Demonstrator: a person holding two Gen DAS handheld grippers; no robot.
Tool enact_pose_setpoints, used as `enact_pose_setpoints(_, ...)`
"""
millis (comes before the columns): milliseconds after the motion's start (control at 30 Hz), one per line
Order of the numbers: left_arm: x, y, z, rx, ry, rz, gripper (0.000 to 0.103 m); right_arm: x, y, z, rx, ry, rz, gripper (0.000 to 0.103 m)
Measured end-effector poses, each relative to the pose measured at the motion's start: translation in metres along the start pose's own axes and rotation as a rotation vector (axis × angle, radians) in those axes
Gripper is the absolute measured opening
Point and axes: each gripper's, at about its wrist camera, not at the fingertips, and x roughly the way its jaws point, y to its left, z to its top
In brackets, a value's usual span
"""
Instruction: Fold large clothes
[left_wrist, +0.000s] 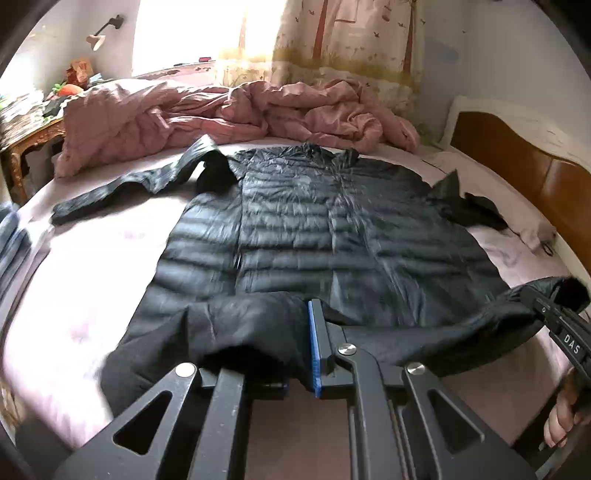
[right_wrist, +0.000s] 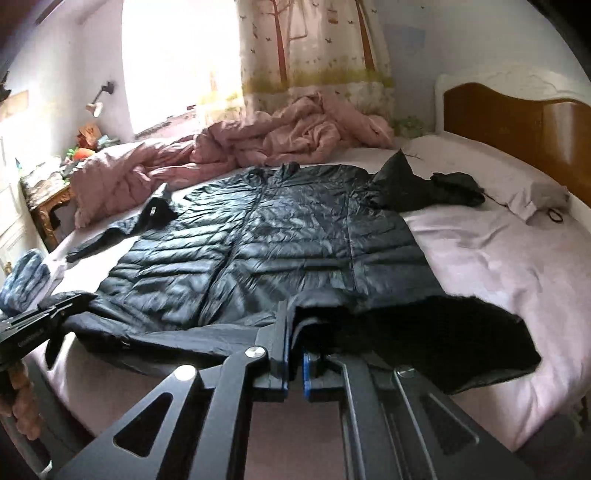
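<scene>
One bed (left_wrist: 110, 266) with pink sheet, wooden headboard (right_wrist: 517, 122) along its right side, crumpled pink duvet (left_wrist: 229, 110) heaped along the far edge by the curtain. One black quilted jacket (left_wrist: 295, 229) lies flat mid-bed, collar toward the duvet, hem at the near edge; bare sheet free on both sides, more on the right. Two sleeves spread out: left one long across the sheet, right one bunched near the pillow (right_wrist: 535, 199). Bluish folded cloth (right_wrist: 22, 277) at the left bed edge. Two grippers, both at the hem: left gripper (left_wrist: 295, 332) pinching the hem's left part, fabric bunched over its fingers; right gripper (right_wrist: 293, 332) pressed together on the hem's right part, corner flap hanging off the bed edge. Hem raised off the sheet between them.
</scene>
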Motion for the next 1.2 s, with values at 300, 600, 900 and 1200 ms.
enact_pose_setpoints(300,0.091,0.005,0.029,0.027,0.116,-0.023,0.021,0.111,-0.002,0.051,-0.02,0.107,0.039,0.005)
enact_pose_setpoints(600,0.063,0.02,0.022,0.051,-0.116,-0.071,0.102,0.117,-0.032,0.037,0.043,0.029,0.027,0.085)
enact_pose_setpoints(900,0.043,0.077,0.023,-0.019,-0.093,0.093,0.102,0.085,-0.078,0.048,-0.042,-0.026,-0.179,0.085)
enact_pose_setpoints(1200,0.097,0.125,0.007,-0.154,0.195,0.074,0.051,0.117,-0.131,0.031,0.091,0.211,-0.076,0.067)
